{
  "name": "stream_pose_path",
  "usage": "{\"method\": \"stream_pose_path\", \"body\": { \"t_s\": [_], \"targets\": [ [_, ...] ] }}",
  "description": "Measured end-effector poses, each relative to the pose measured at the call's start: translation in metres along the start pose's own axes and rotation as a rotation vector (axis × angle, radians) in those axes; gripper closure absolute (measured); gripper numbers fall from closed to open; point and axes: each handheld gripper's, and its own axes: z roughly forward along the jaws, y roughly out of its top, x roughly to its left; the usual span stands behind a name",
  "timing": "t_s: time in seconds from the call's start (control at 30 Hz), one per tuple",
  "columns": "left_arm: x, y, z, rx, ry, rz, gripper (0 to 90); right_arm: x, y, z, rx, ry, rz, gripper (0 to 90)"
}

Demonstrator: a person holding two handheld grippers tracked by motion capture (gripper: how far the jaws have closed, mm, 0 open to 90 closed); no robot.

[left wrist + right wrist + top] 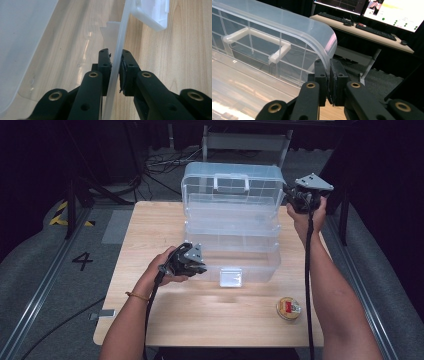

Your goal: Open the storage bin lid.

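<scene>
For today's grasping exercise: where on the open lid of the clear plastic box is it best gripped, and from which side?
Grip the lid on its thin edge at the right corner, coming from the box's right side, as the right claw does. The rim there is a narrow wall that fits between the jaws, while the handle sits mid-lid, harder to reach. The left claw likewise pinches the base's front wall.
</scene>
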Motion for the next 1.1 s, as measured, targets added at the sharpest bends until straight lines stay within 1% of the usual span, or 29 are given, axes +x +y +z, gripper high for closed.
{"method": "stream_pose_path", "body": {
  "t_s": [0.07, 0.17, 0.23, 0.37, 0.53, 0.6, 0.67, 0.73, 0.77, 0.83, 0.87, 0.93, 0.97, 1.0, 1.03, 1.1],
  "targets": [
    [0.0, 0.0, 0.0, -0.001, 0.0, 0.0, 81.4, -0.002, 0.001, 0.005, 0.003, 0.005, 0.016, 85.6],
    [0.001, 0.0, 0.0, -0.004, -0.001, 0.005, 81.5, -0.004, 0.002, 0.008, 0.011, 0.007, 0.023, 85.6],
    [0.0, 0.0, 0.0, 0.004, 0.003, 0.005, 81.5, -0.006, 0.004, 0.012, 0.017, 0.015, 0.035, 85.7],
    [0.0, -0.001, 0.0, -0.006, -0.002, -0.004, 81.3, -0.01, 0.004, 0.02, 0.017, 0.03, 0.058, 85.7],
    [0.0, -0.002, 0.0, -0.014, 0.001, -0.015, 80.8, -0.013, 0.007, 0.031, 0.031, 0.035, 0.061, 85.7],
    [-0.002, -0.001, 0.0, -0.015, 0.013, -0.006, 80.8, -0.016, 0.007, 0.035, 0.036, 0.047, 0.077, 85.7],
    [-0.003, -0.002, 0.0, -0.02, 0.01, -0.01, 80.9, -0.019, 0.008, 0.039, 0.044, 0.06, 0.087, 85.6],
    [-0.004, -0.002, 0.0, -0.02, 0.013, -0.009, 80.9, -0.02, 0.009, 0.044, 0.057, 0.065, 0.082, 85.6],
    [-0.005, -0.002, 0.0, -0.019, 0.008, -0.01, 80.9, -0.02, 0.009, 0.044, 0.057, 0.065, 0.082, 85.6],
    [-0.005, -0.003, 0.0, -0.03, 0.012, -0.013, 80.9, -0.021, 0.011, 0.049, 0.072, 0.068, 0.079, 85.5],
    [-0.006, -0.003, 0.0, -0.031, 0.007, -0.016, 81.0, -0.021, 0.011, 0.051, 0.077, 0.066, 0.074, 85.5],
    [-0.006, -0.005, -0.001, -0.038, 0.002, -0.014, 80.9, -0.022, 0.011, 0.056, 0.087, 0.07, 0.083, 85.5],
    [-0.007, -0.005, -0.001, -0.036, 0.001, -0.015, 80.9, -0.022, 0.011, 0.057, 0.093, 0.071, 0.075, 85.4],
    [-0.007, -0.006, -0.002, -0.044, 0.002, -0.024, 80.7, -0.022, 0.011, 0.059, 0.102, 0.069, 0.07, 85.3],
    [-0.008, -0.007, -0.002, -0.045, 0.003, -0.029, 80.4, -0.024, 0.012, 0.062, 0.115, 0.078, 0.072, 85.3],
    [-0.01, -0.008, -0.002, -0.057, 0.006, -0.03, 80.0, -0.026, 0.012, 0.066, 0.131, 0.083, 0.074, 85.3]
  ]
}}
